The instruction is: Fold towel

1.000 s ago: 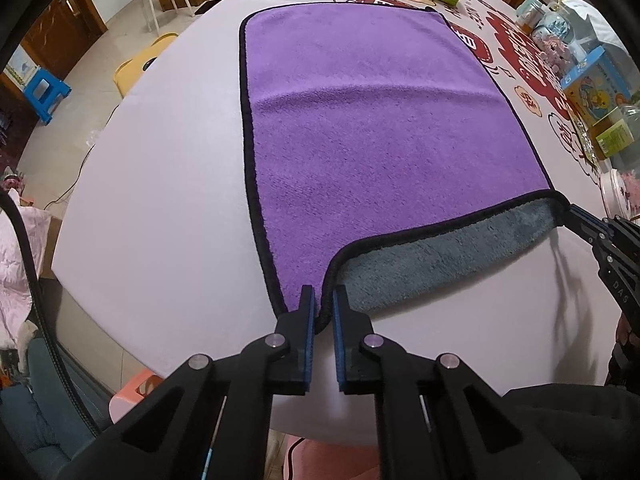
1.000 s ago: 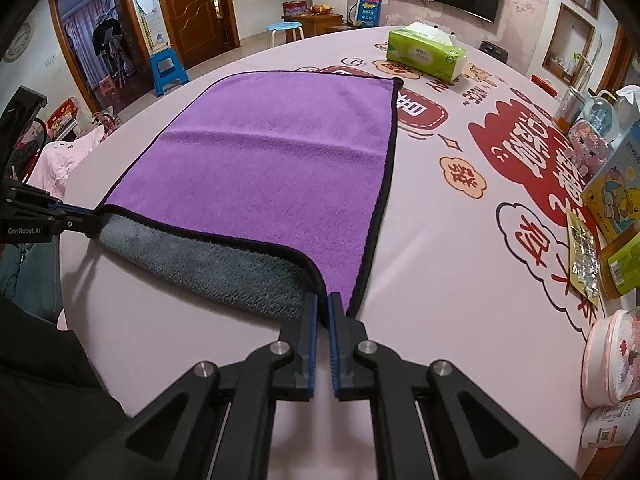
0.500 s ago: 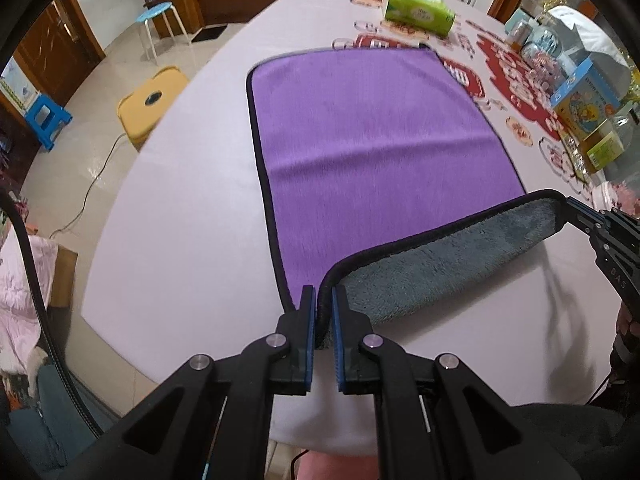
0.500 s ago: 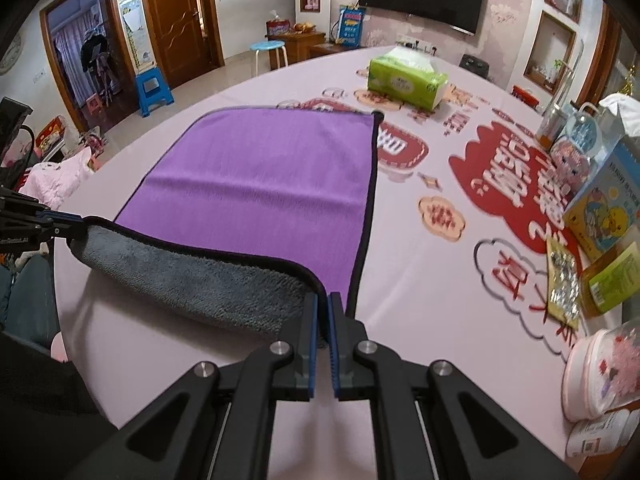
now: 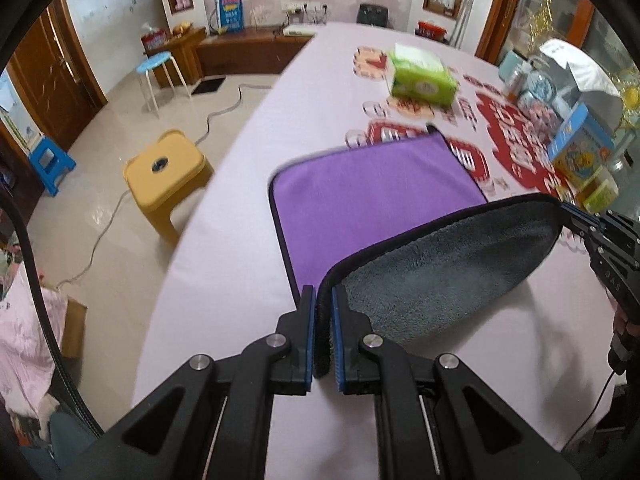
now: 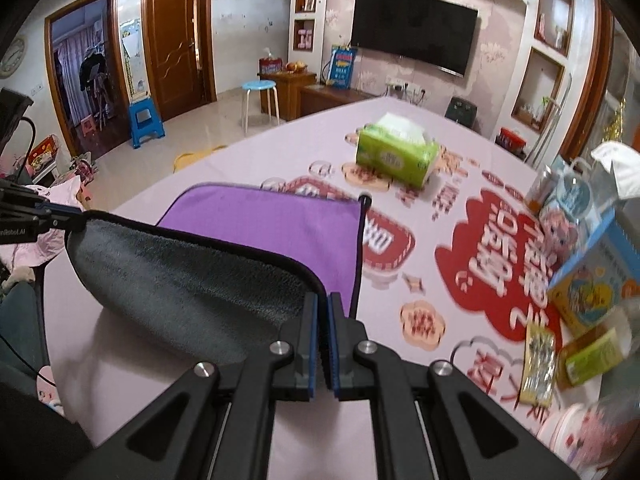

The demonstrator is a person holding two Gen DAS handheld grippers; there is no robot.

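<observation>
— Pale pink table [image 5: 248,240] with red printed lettering fills both views, a living room behind it. What sits nearest the lens?

— At the bottom centre of the left wrist view, the left claw [image 5: 323,300] is clamped on a black-edged corner of the towel [image 5: 372,196]. Same in the right wrist view: the right claw [image 6: 323,304] is pinched tight on the other near corner of the towel [image 6: 272,220].

— So where does the towel lie?

— Its near edge hangs lifted between the two claws, grey underside [image 5: 448,272] showing and sagging in a curve across the middle of the frame. Just beyond that, the purple face lies flat on the table, its far edge towards the frame centre.

— And further up?

— A green tissue box [image 6: 394,156] stands on the table well past the towel's far edge, upper centre. Colourful boxes and jars [image 6: 588,280] crowd the right side. Off the table, a yellow stool [image 5: 166,172] sits on the floor at middle left, a blue-topped stool [image 6: 260,86] further up, and a dark television [image 6: 414,36] hangs on the back wall at the top
</observation>
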